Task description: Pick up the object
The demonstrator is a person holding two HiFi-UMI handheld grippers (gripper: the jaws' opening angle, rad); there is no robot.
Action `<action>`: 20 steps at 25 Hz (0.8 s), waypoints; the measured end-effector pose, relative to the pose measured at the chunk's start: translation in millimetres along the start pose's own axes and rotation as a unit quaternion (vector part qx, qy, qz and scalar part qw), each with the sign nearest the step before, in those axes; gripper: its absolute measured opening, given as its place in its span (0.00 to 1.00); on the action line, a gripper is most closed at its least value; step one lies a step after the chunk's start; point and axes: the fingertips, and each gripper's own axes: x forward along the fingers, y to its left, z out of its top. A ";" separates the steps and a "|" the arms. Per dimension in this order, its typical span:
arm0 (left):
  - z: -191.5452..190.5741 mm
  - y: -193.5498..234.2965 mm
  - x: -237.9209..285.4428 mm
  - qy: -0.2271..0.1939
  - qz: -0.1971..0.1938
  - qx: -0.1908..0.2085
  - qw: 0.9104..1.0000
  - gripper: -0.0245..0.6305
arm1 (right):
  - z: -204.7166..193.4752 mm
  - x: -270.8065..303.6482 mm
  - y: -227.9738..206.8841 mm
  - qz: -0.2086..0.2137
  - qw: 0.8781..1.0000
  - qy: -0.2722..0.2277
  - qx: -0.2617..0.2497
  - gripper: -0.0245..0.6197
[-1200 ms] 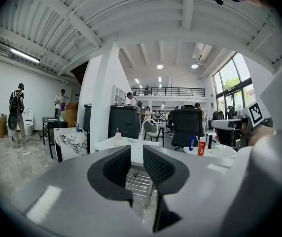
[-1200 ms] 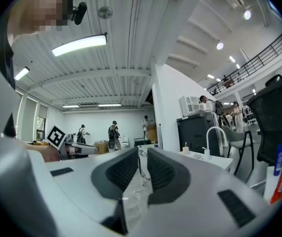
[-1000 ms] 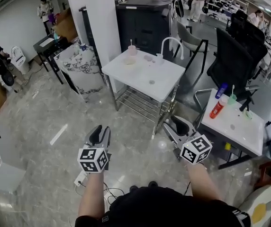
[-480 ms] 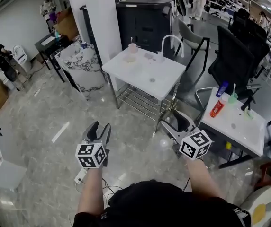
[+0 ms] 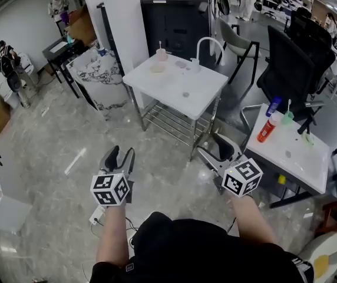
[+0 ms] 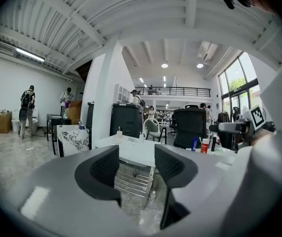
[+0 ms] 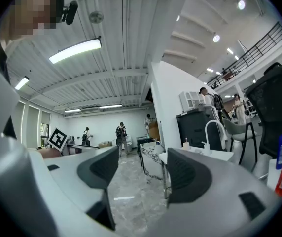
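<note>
Nearest, the left gripper and right gripper now hold their fingers wide apart, spread from half-closed a second ago, with only floor showing between them. They look ready to grasp, but nothing is within reach. I cannot tell which object is meant: a red bottle stands on the right surface, and small items sit on the far white surface

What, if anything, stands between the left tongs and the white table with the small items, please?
Nothing visible does. Only floor lies between the left tongs and the white table; the tongs stand open and empty.
</note>
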 end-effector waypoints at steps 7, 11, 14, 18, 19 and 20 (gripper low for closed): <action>-14.5 13.0 22.1 0.017 0.002 -0.007 1.000 0.36 | -15.0 16.4 -23.2 -0.005 1.000 0.015 0.014 0.46; -15.5 30.6 50.4 0.022 -0.003 -0.009 1.000 0.36 | -19.7 44.8 -33.6 -0.001 1.000 0.024 0.013 0.46; -11.2 46.7 80.1 0.023 -0.010 -0.010 1.000 0.36 | -17.5 75.0 -48.6 -0.003 1.000 0.024 0.012 0.46; -6.1 72.5 123.4 0.029 -0.021 -0.004 0.999 0.36 | -18.7 122.6 -68.2 -0.005 1.000 0.029 0.012 0.46; -3.7 80.6 133.0 0.030 -0.024 -0.001 0.999 0.36 | -19.2 135.5 -70.9 -0.005 0.999 0.031 0.011 0.46; -0.9 89.5 142.1 0.031 -0.026 0.001 0.999 0.36 | -19.6 148.9 -73.0 -0.005 0.999 0.034 0.011 0.46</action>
